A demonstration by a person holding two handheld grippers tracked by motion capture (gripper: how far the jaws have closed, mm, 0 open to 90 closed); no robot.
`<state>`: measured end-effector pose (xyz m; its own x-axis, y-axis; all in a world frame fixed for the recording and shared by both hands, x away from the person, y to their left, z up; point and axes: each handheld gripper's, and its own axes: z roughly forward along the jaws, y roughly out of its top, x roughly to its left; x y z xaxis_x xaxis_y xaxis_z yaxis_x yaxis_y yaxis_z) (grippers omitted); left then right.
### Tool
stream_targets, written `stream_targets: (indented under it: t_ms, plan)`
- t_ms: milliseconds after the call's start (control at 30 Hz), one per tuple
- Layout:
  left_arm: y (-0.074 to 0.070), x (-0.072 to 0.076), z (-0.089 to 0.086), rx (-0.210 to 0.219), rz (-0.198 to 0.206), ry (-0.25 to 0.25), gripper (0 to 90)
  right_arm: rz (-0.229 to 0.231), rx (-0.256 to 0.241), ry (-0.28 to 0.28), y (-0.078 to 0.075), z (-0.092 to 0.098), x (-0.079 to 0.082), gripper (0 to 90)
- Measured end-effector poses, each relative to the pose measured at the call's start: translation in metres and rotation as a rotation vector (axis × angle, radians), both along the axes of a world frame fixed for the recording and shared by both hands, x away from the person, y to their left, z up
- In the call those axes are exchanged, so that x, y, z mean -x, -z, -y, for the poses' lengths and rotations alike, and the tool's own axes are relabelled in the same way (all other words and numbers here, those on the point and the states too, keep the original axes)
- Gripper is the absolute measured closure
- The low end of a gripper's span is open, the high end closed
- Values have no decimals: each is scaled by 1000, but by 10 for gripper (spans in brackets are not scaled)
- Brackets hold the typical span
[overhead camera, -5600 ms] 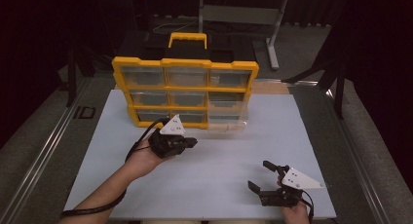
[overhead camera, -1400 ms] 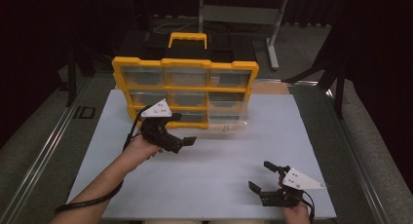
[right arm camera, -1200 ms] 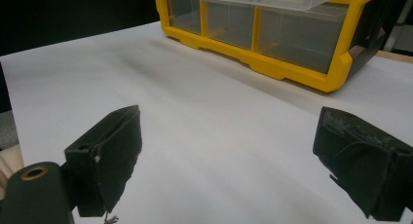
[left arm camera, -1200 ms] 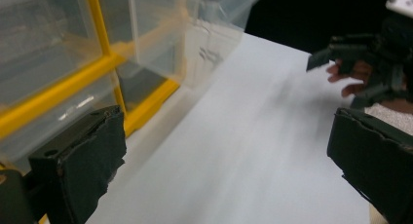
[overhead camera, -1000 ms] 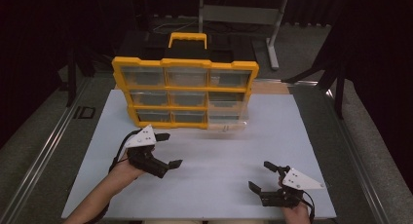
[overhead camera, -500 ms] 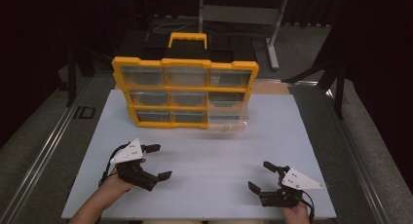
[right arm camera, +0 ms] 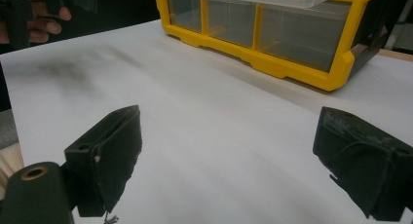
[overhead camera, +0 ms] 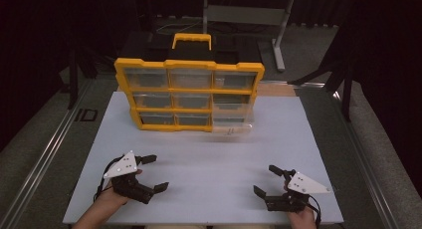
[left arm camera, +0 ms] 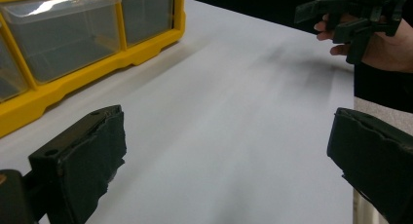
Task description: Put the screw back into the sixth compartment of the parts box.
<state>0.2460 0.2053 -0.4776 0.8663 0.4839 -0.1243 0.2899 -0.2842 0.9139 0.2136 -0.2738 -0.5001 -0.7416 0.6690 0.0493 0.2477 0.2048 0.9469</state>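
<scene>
**Pulled-out drawer lies toward twelve o'clock, nearer the right hand**

Both hand-held grippers are held released and empty at the table's [overhead camera: 209, 189] near edge: left hand-held gripper [overhead camera: 152, 173], right hand-held gripper [overhead camera: 266, 181]. The yellow drawer organizer [overhead camera: 189, 97] is stood at twelve o'clock, long axis running nine to three. Its clear drawer [overhead camera: 231, 125], bottom right, is seen protruding, roughly at eleven o'clock from the right hand-held gripper, which is judged nearer.

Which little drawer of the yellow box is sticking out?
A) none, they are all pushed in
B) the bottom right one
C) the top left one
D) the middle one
B: in the high view the clear bottom right drawer juts forward out of the yellow box over the white table, while the other drawers sit flush in their frames.
</scene>
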Motion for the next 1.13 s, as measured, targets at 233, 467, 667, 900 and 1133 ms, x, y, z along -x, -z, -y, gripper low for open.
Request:
stream_targets:
  t_ms: [233,467,667,900,1133]
  plan:
    - [8,6,-11,14,12,-30,15,0,2,0,0,0,0,105]
    - [16,12,-21,-1,10,-69,15,0,7,0,0,-1,0,105]
    - [22,15,-29,15,11,-117,15,1,7,1,0,-1,0,105]
    - [30,17,-36,18,7,-157,15,0,10,1,0,-1,0,105]
    - [33,17,-37,29,2,-159,16,-1,10,0,0,0,0,106]
